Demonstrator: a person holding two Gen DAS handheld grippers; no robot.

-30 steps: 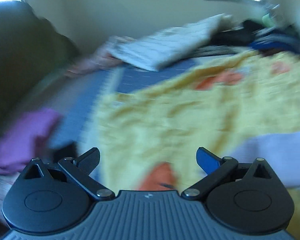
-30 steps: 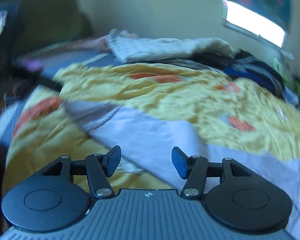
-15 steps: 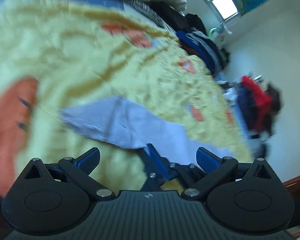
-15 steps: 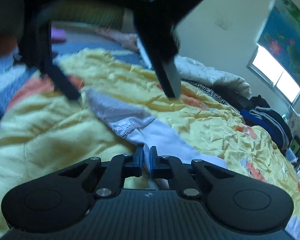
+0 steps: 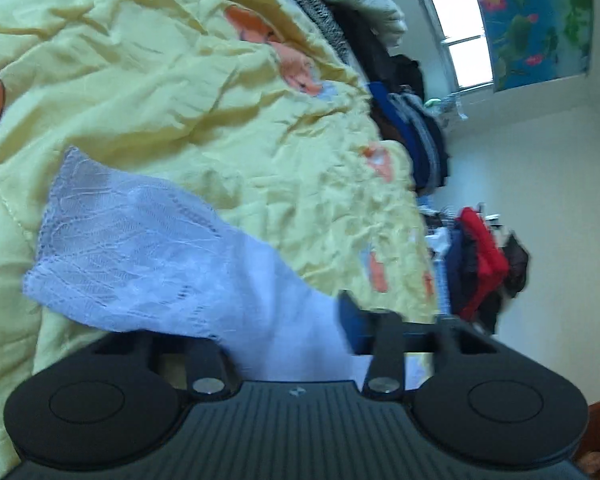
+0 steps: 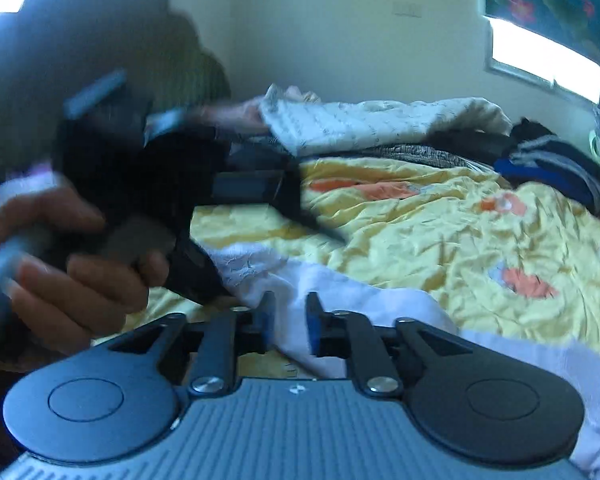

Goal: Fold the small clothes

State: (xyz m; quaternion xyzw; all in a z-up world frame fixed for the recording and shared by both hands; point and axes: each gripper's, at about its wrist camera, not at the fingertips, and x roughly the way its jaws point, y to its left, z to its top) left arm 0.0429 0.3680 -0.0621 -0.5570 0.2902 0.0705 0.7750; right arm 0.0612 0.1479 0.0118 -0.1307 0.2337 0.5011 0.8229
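The white lace garment (image 5: 148,240) lies spread on the yellow quilt (image 5: 204,92). The left gripper (image 5: 284,336) is closing with the garment's plain end between its fingers; whether the pads press it yet I cannot tell. The right gripper (image 6: 287,322) is opening, the same cloth still in its narrow gap
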